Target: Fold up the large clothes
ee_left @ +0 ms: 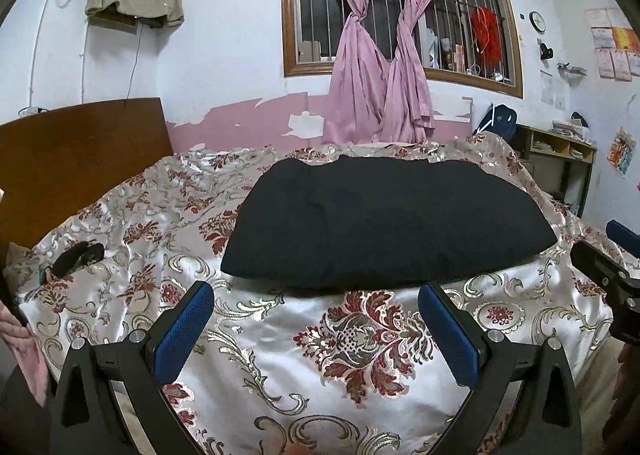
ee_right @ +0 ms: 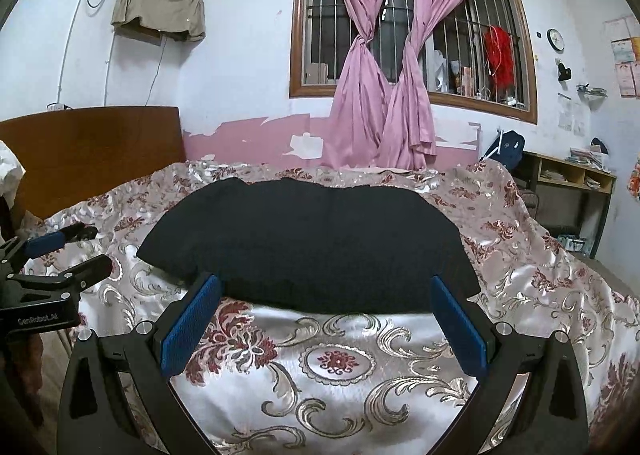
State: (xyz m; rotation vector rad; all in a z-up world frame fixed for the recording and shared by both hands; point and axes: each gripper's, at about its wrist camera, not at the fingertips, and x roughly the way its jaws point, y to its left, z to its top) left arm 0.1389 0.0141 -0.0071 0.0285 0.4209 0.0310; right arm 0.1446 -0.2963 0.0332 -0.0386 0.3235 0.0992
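1. Black garment (ee_left: 384,223) spread flat across the middle of the frame on the bed's floral cover (ee_left: 320,355), wide and smooth, likely so edges and corners can be reached for a fold.
2. Left tongs (ee_left: 316,329) gaping apart, empty, low in the frame just short of the near hem, seemingly poised to pinch it.
3. Right tongs (ee_right: 326,323) likewise apart and empty, blue pads (ee_right: 192,325) flanking the near hem.
4. Both side by side, probably for a two-corner lift.

Left black gripper with blue ribbed pads (ee_left: 316,329) hovers, jaws spread wide; right black blue-padded gripper (ee_right: 326,323) alongside, equally agape, nothing held.
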